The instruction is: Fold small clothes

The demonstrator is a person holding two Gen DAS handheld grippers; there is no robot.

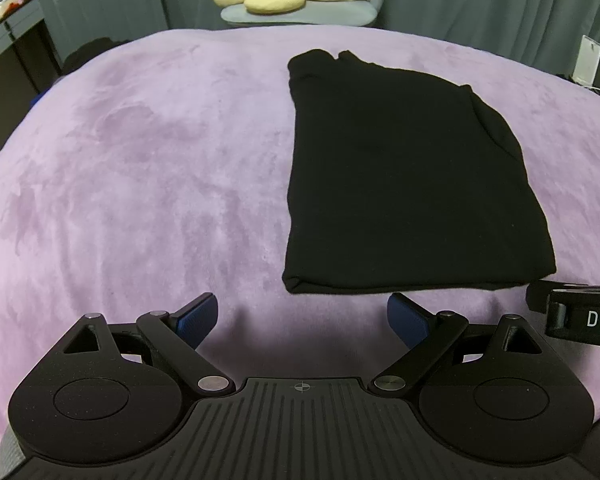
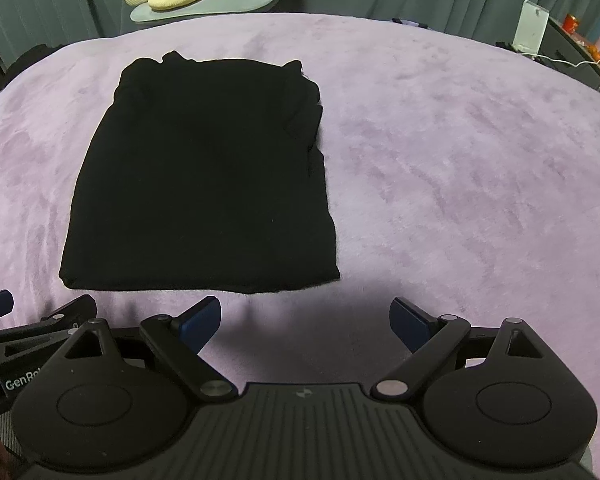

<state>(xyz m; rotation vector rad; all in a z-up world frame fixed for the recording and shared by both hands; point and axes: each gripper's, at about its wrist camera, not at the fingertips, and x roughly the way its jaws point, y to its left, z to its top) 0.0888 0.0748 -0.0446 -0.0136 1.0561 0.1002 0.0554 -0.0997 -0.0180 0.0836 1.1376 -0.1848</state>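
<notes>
Blanket [image 2: 460, 160] open R of garment [image 2: 204, 176].

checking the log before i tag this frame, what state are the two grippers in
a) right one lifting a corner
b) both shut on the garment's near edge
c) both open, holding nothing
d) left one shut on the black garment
c: the left gripper and right gripper both have their jaws spread over the purple blanket, short of the folded black garment, which lies flat and untouched.

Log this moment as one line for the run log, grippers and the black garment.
left gripper: open, empty | right gripper: open, empty | black garment: folded rectangle, flat on purple blanket | contact: none
</notes>
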